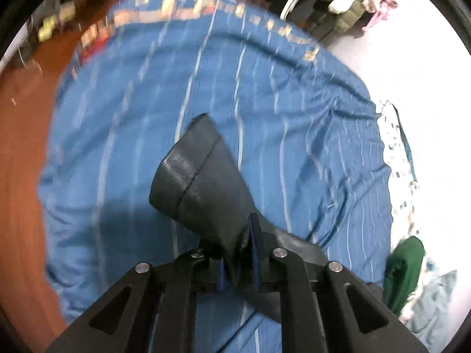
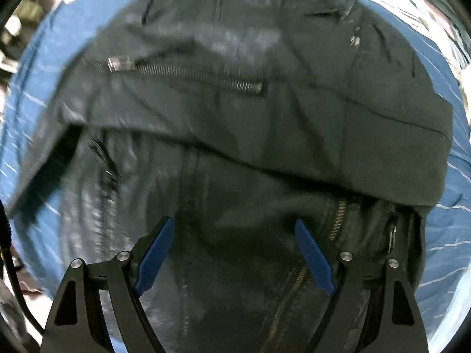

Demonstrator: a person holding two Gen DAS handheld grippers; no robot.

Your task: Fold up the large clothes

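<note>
A black jacket with metal zips lies spread over a blue striped sheet and fills most of the right wrist view. My right gripper hovers straight above the jacket, open, its blue pads wide apart with nothing between them. In the left wrist view my left gripper is shut on a dark sleeve end of the jacket. That sleeve end sticks out forward past the jaws, above the blue sheet. The picture is blurred.
An orange-brown wooden floor borders the sheet on the left. A white patterned cover lies to the right, with a green garment and a pale blue one beside it. A pile of clothes sits at the far edge.
</note>
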